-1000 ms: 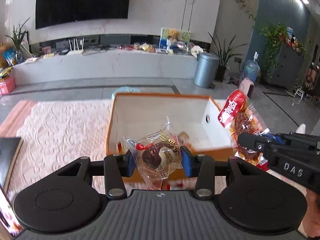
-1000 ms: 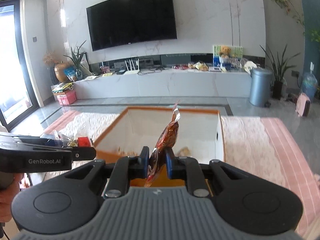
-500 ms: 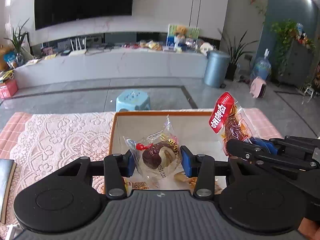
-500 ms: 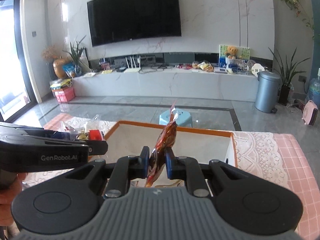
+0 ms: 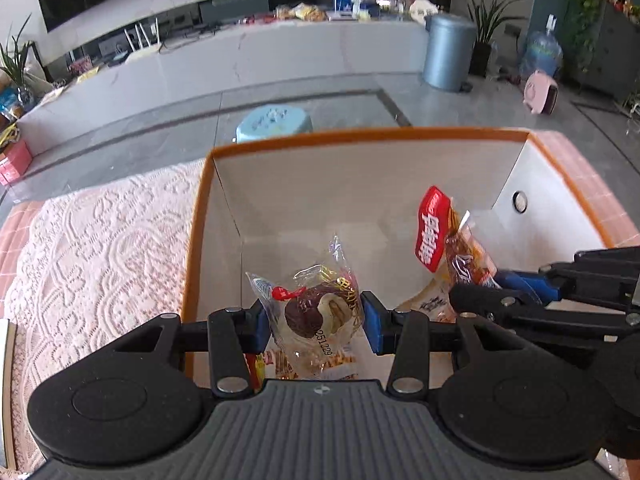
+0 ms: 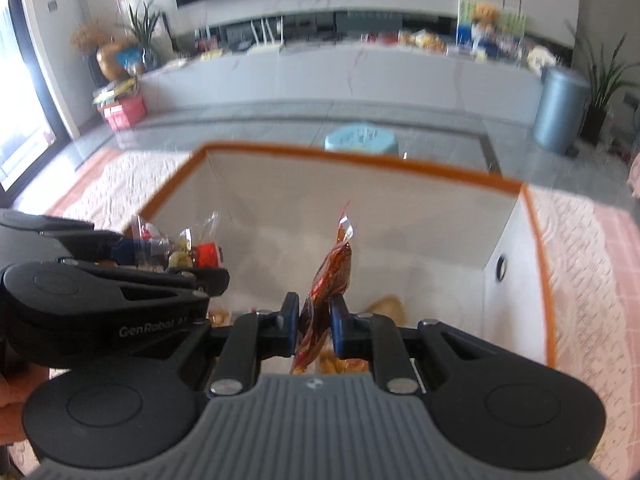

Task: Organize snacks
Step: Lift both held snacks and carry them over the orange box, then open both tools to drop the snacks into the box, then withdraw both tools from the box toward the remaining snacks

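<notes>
An orange-rimmed white box (image 5: 360, 134) (image 6: 360, 158) stands on a pink lace cloth and fills both views. My left gripper (image 5: 312, 322) is shut on a clear-wrapped chocolate pastry (image 5: 316, 312), held over the box's near left part. The right gripper (image 6: 314, 328) is shut on a flat red-brown snack packet (image 6: 332, 276), which stands upright between its pads. That packet with its red label (image 5: 434, 228) shows at the right in the left wrist view, and the pastry (image 6: 180, 250) at the left in the right wrist view. Several snacks (image 5: 430, 302) lie on the box floor.
The pink lace cloth (image 5: 100, 248) spreads left of the box and right of it (image 6: 592, 280). Beyond the table edge stand a light blue stool (image 5: 274, 122), a grey bin (image 5: 448, 52) and a long white cabinet. A hand (image 6: 16, 392) holds the left gripper.
Both grippers have come forward and down over the box and tilted more steeply, so its floor now shows. Each keeps its snack.
</notes>
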Action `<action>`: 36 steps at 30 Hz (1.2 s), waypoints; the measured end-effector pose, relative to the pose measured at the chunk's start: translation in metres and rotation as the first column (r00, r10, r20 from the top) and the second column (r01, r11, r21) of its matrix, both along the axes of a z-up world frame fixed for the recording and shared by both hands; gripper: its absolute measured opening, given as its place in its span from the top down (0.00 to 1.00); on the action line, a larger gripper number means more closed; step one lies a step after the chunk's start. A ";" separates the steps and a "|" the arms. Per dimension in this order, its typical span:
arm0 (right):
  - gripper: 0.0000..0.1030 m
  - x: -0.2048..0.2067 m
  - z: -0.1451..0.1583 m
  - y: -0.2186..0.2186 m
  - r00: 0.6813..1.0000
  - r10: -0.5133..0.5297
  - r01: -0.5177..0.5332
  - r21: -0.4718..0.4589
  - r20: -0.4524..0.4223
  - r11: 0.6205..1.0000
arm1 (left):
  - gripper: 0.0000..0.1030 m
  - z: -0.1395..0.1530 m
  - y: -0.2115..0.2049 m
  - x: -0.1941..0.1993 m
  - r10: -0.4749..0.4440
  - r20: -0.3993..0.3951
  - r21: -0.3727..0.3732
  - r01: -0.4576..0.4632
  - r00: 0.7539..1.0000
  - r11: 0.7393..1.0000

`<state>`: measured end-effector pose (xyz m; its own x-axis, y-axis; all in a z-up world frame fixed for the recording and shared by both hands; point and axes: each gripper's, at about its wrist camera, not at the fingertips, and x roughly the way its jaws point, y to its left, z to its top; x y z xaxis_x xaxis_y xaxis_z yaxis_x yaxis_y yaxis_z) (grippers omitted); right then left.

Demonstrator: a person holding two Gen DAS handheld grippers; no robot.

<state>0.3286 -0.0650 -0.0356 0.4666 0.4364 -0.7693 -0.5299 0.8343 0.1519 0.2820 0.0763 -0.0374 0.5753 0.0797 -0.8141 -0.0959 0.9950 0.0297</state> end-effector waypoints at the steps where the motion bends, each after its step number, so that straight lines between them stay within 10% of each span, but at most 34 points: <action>1: 0.88 0.002 -0.004 0.001 1.000 0.000 -0.001 -0.003 -0.026 1.000 | 0.51 -0.002 0.001 0.000 0.004 -0.010 0.000 -0.004 1.000 1.000; 17: 0.81 0.007 -0.015 0.003 0.995 -0.012 0.002 -0.092 -0.100 0.996 | 0.41 -0.007 -0.003 0.004 -0.016 -0.084 0.017 0.018 0.996 1.000; 36: 0.26 -0.047 0.050 -0.035 0.996 -0.066 0.069 -0.064 0.052 0.996 | 0.19 0.061 -0.011 -0.056 0.034 0.143 -0.016 -0.032 0.989 0.999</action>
